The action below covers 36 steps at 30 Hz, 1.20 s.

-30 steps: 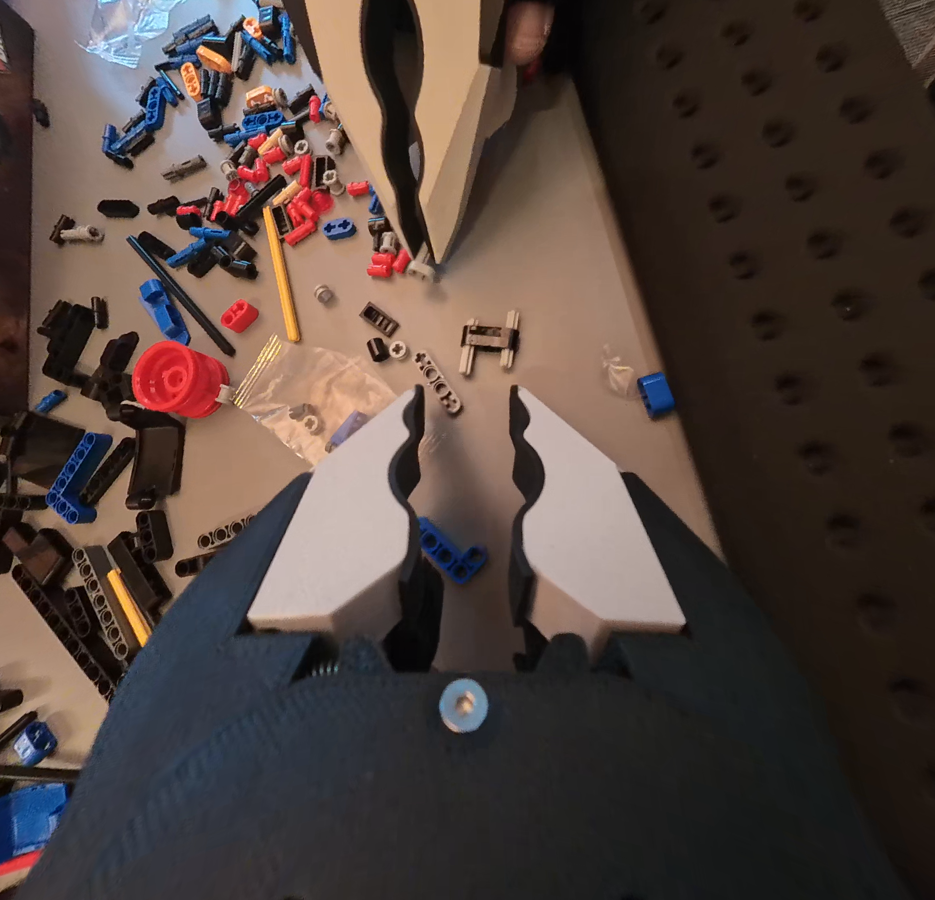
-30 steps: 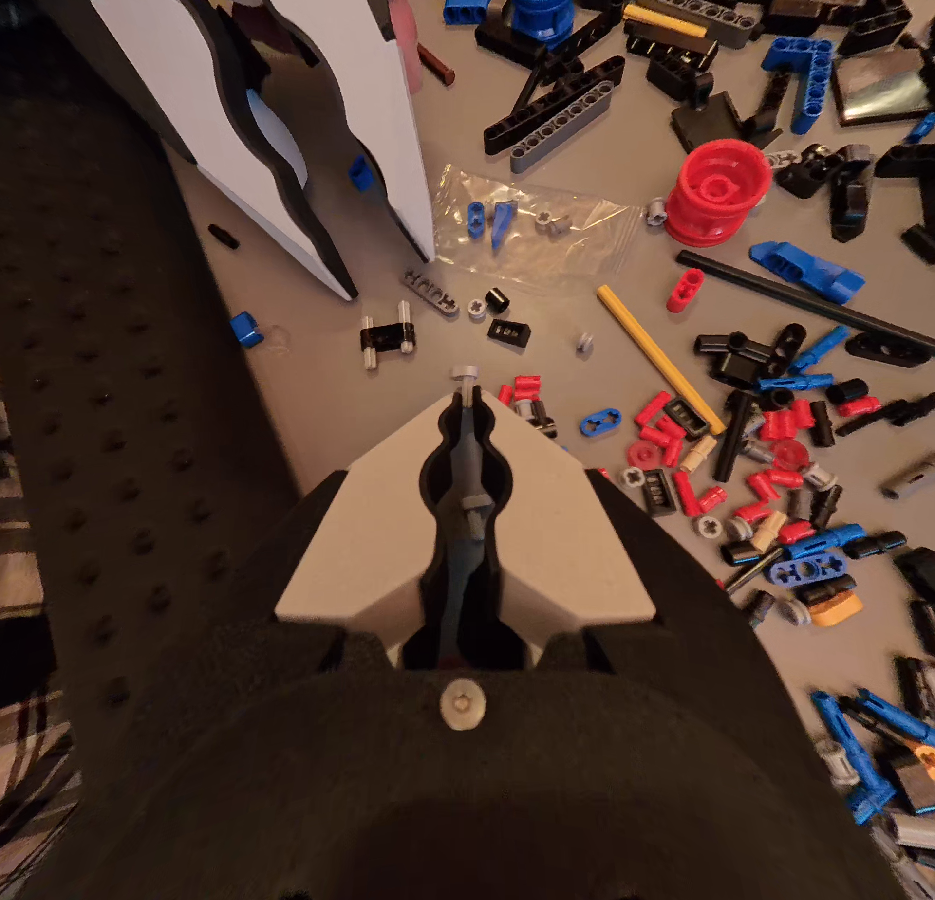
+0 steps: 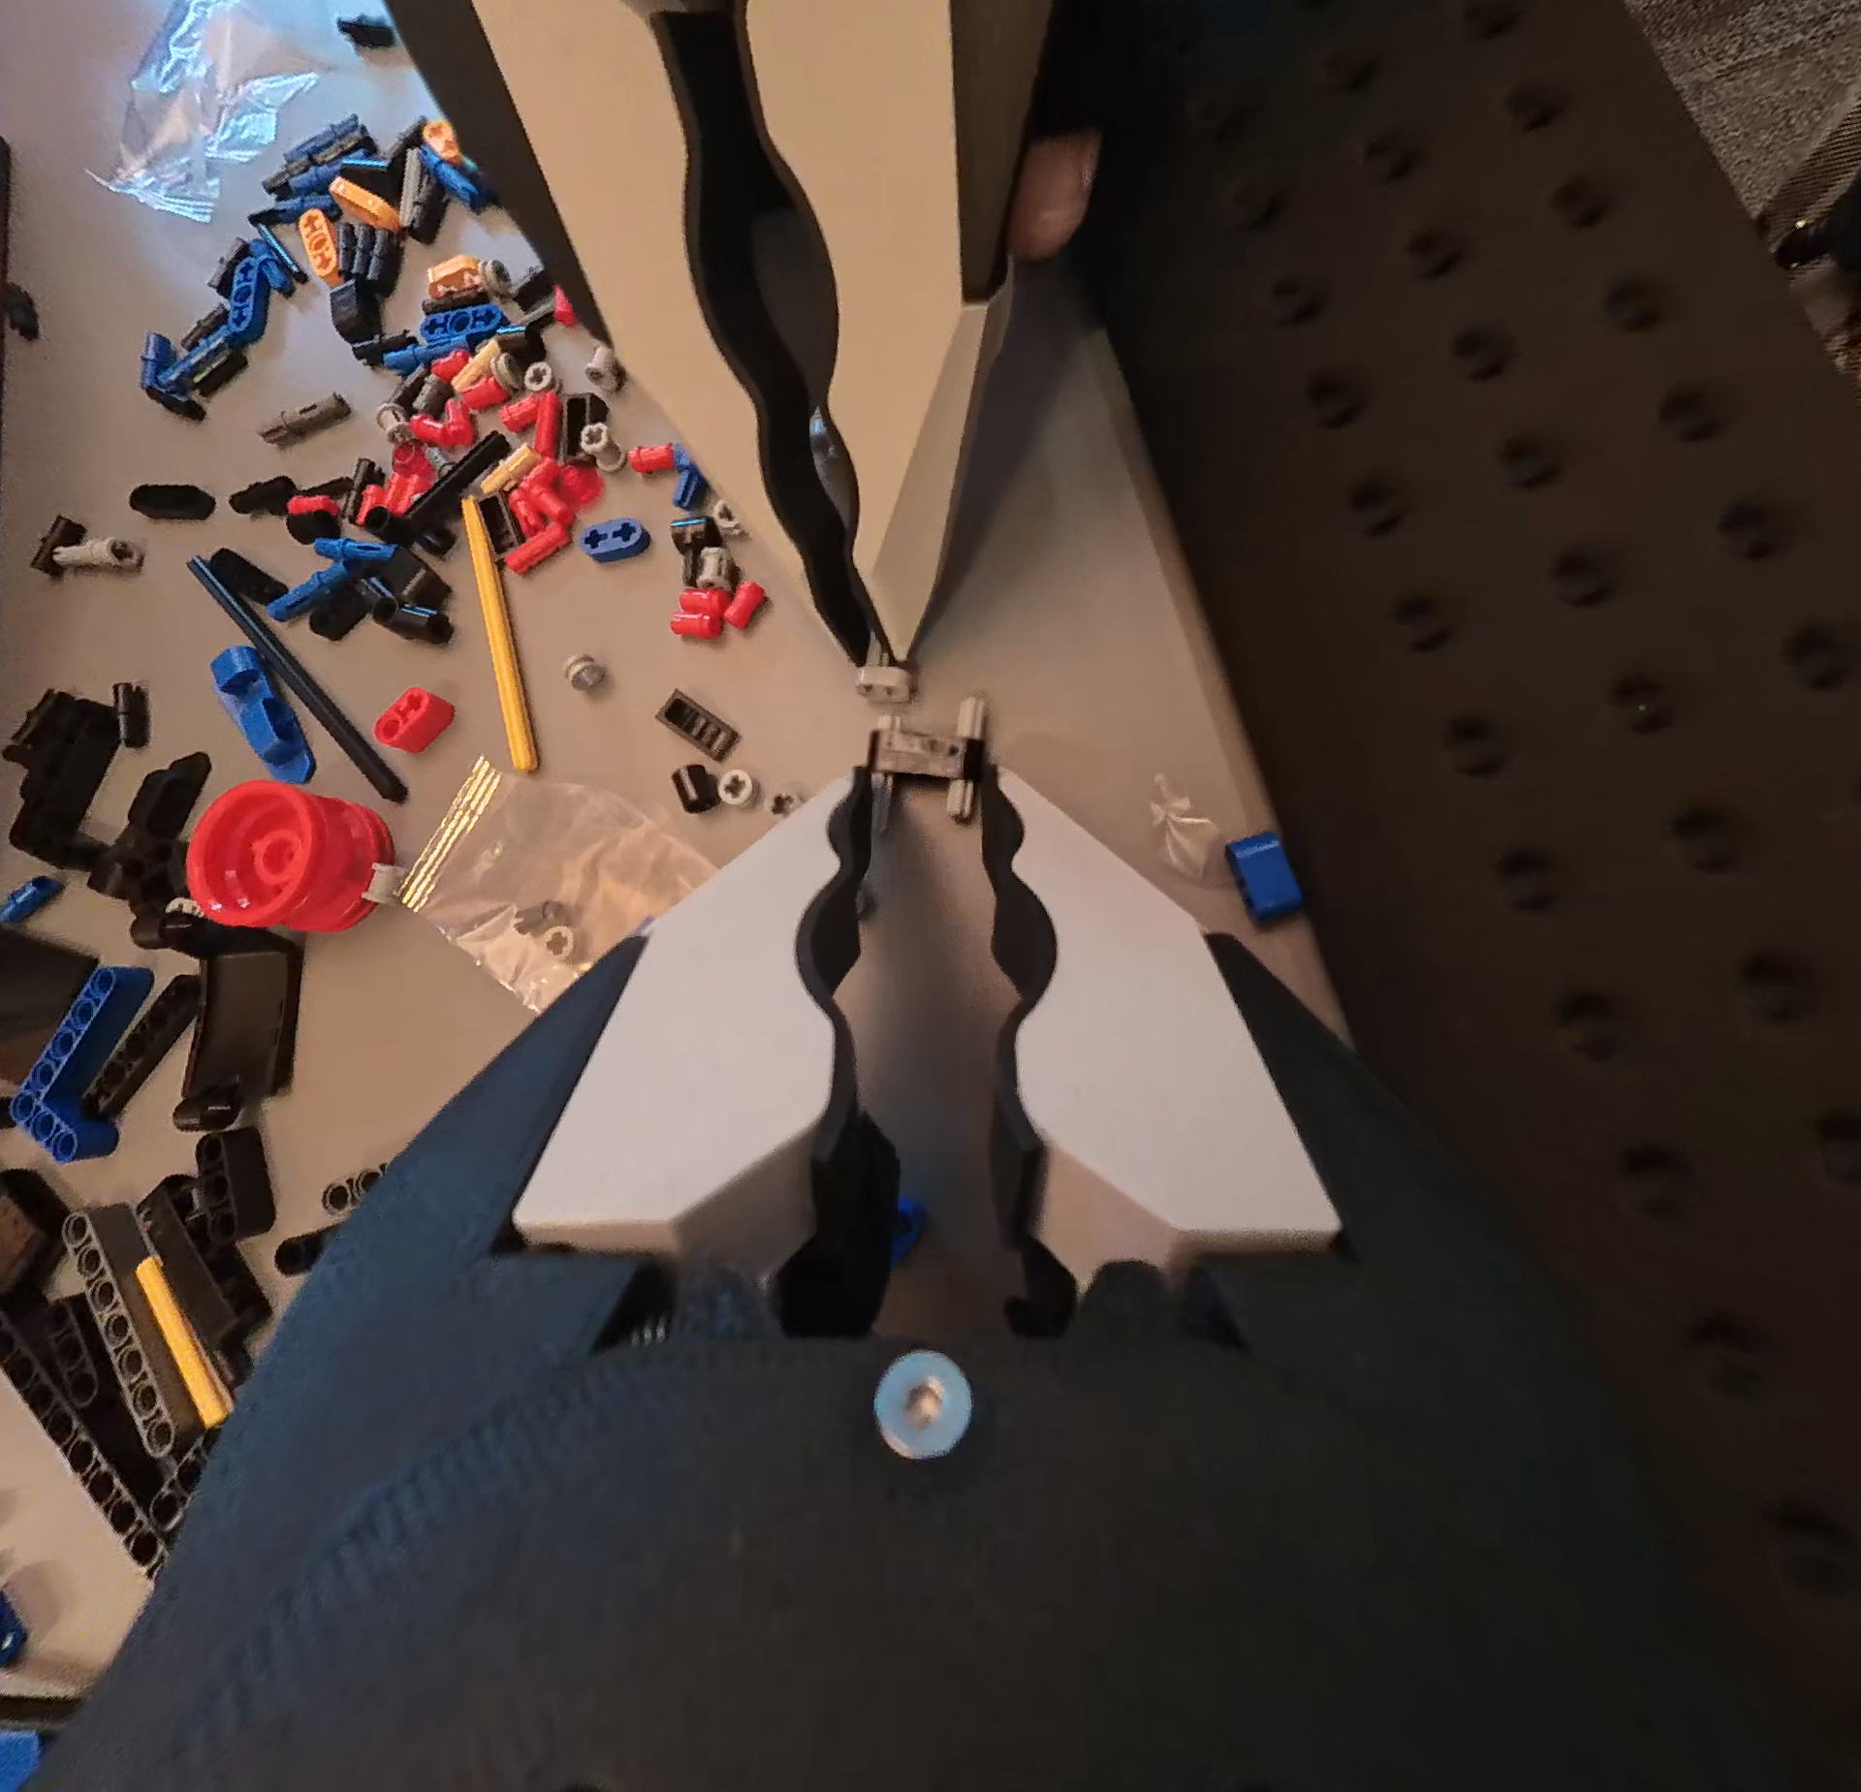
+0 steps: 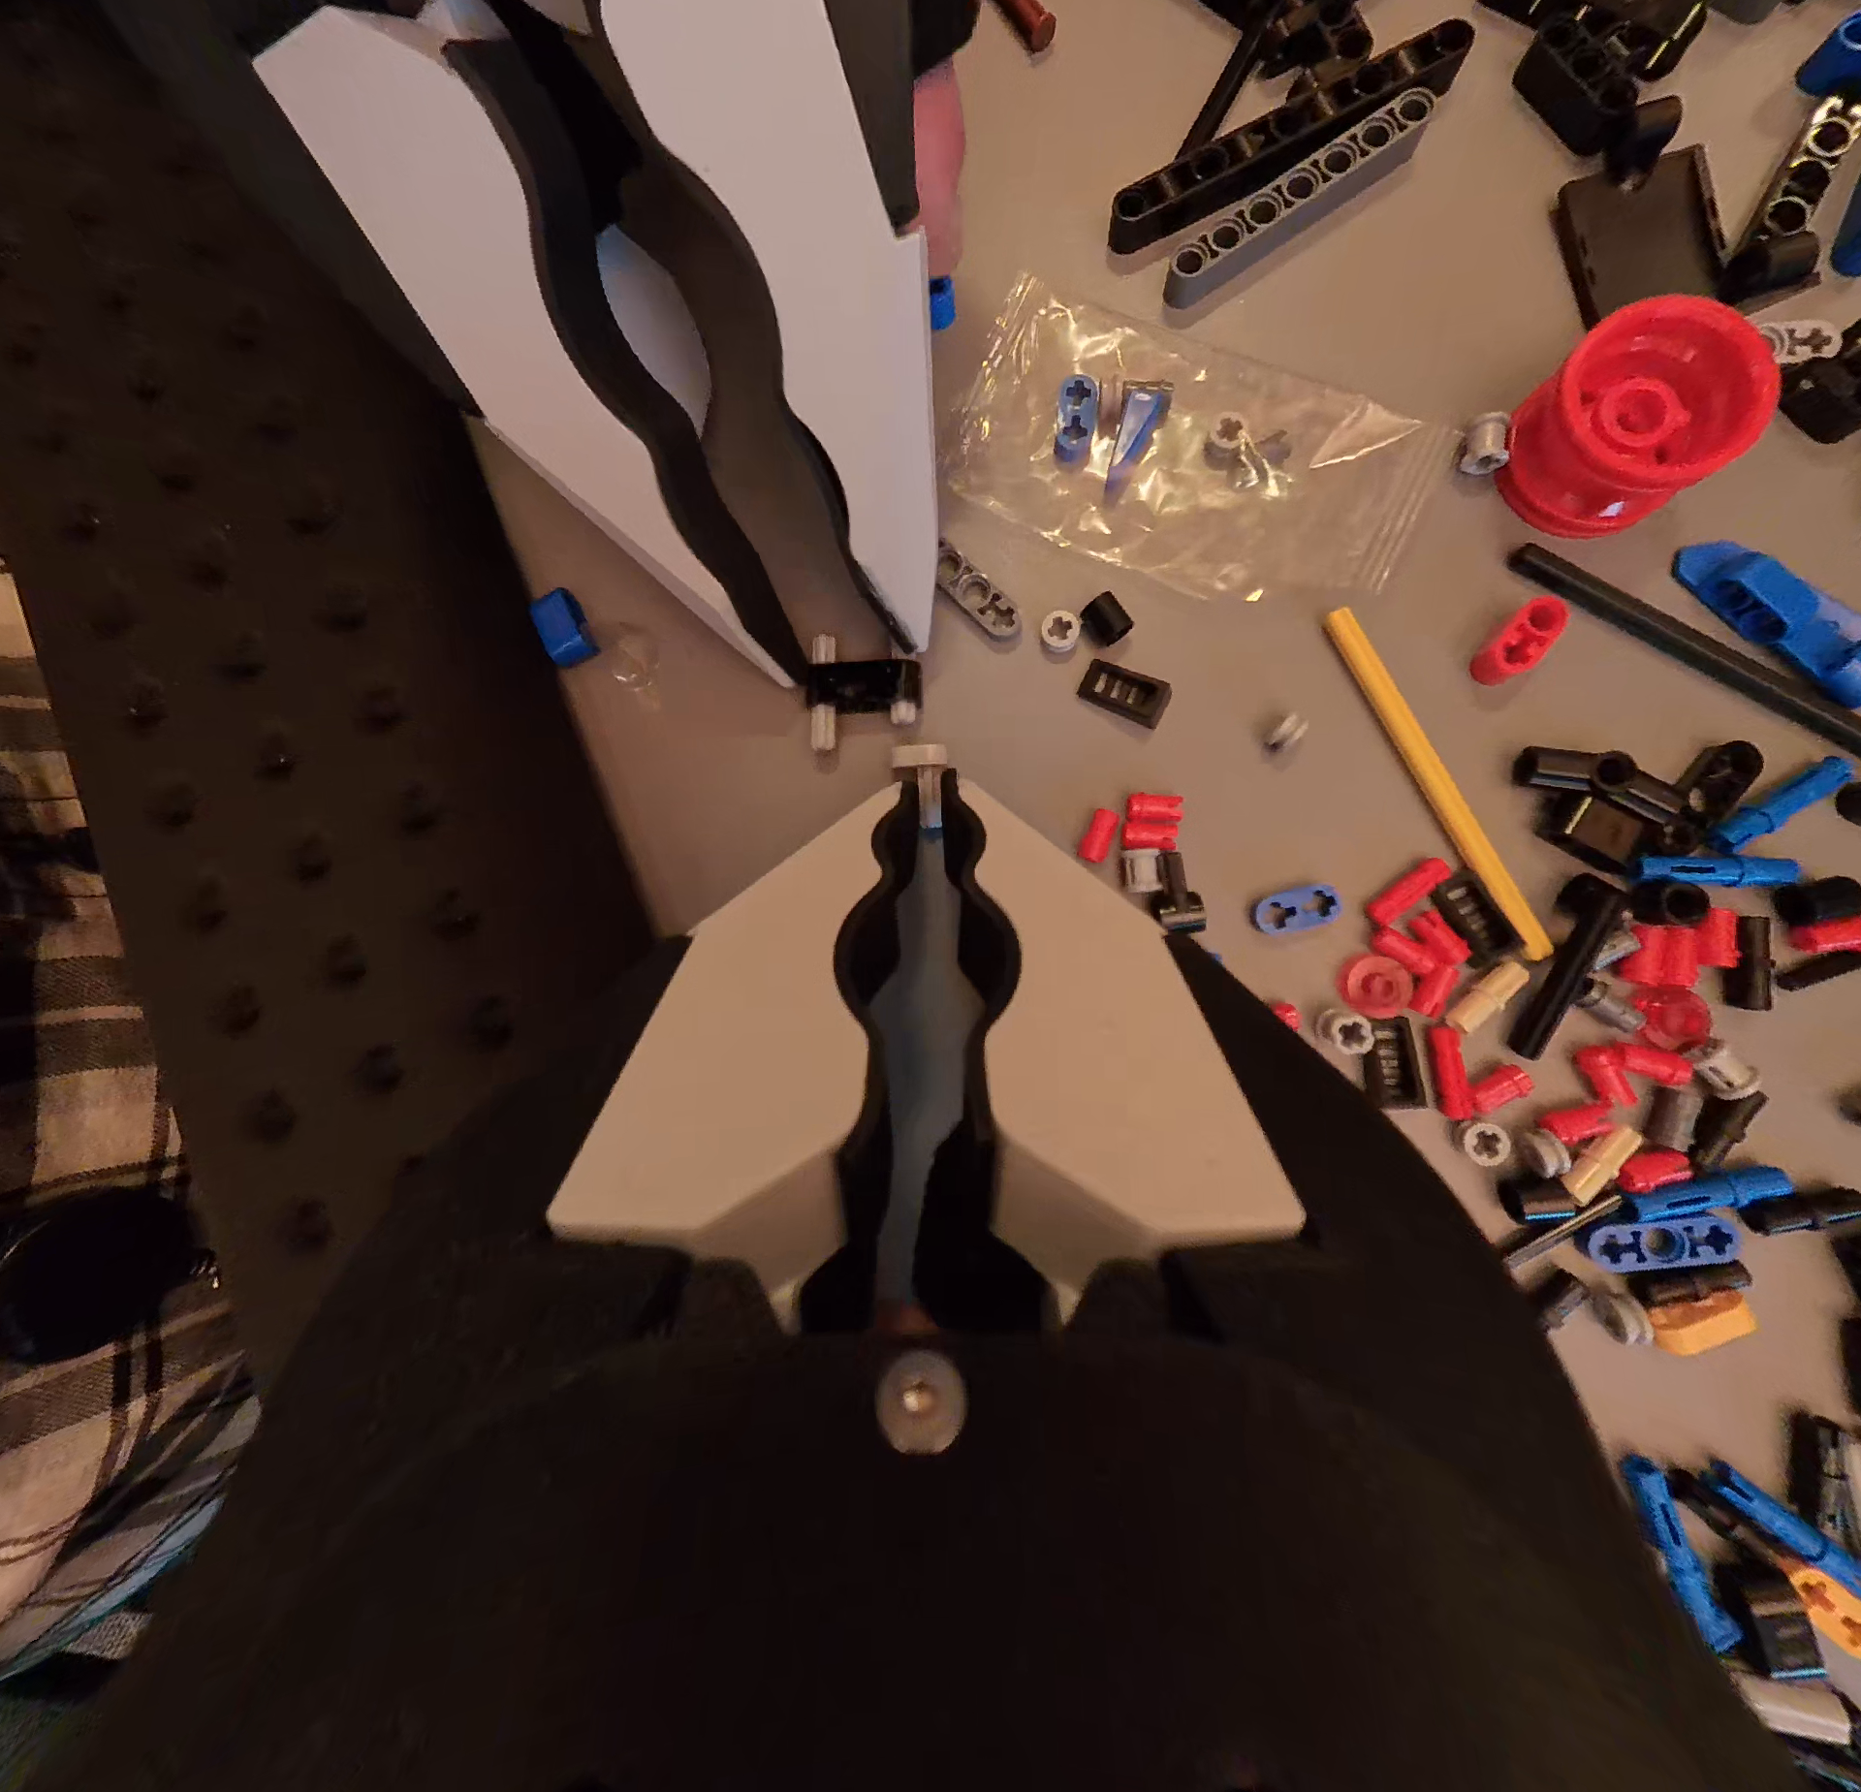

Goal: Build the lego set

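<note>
A small black connector with two grey pins [image 3: 924,752] lies on the grey table [image 3: 1088,535]. My left gripper [image 3: 924,789] is open, its fingertips low on either side of that connector. My right gripper [image 4: 923,799] is shut on a grey pin with a blue end [image 4: 919,772]; the pin's head points at the connector [image 4: 863,686], a short gap away. In the left wrist view the right gripper [image 3: 884,651] comes down from the top with the pin [image 3: 886,681]. In the right wrist view the left gripper [image 4: 856,661] comes in from the upper left.
Loose red, blue and black pieces [image 3: 483,455] spread over the table. A red wheel hub [image 4: 1641,415], a clear bag of small parts [image 4: 1158,455], a yellow axle [image 4: 1430,777] and black beams [image 4: 1289,143] lie near. A small blue brick [image 3: 1264,873] sits by the dark perforated mat [image 3: 1511,636]. Only a small space, under 4 cm, lies between the two pairs of fingers.
My left gripper has moved forward and its tips now flank the black connector, with the jaws a little narrower. My right gripper has brought the pin closer to the connector.
</note>
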### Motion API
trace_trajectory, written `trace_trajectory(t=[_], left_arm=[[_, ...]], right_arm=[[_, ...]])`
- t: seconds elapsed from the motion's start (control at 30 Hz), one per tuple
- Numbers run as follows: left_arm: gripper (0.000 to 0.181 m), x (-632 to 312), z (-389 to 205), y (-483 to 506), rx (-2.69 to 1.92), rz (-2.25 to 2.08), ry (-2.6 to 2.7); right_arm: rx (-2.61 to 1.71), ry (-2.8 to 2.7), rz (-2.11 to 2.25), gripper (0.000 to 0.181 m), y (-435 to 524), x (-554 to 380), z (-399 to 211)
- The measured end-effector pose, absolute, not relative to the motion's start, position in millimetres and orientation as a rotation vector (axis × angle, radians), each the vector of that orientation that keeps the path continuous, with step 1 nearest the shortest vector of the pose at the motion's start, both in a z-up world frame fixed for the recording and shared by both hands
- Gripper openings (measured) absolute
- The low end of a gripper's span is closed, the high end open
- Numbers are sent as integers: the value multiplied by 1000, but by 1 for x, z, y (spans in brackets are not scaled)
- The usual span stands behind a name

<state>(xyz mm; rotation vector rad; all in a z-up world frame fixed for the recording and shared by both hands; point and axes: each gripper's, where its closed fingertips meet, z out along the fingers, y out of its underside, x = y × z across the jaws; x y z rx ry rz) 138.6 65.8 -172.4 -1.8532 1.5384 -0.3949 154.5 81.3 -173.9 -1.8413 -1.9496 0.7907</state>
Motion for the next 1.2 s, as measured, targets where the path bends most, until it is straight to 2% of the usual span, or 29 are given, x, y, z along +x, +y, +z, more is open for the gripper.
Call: trace_trajectory(t=[1.2], left_arm=[[17, 145, -172, 69, -1816, -258, 1575]], right_arm=[[-1979, -2028, 702, 1, 83, 147, -174]])
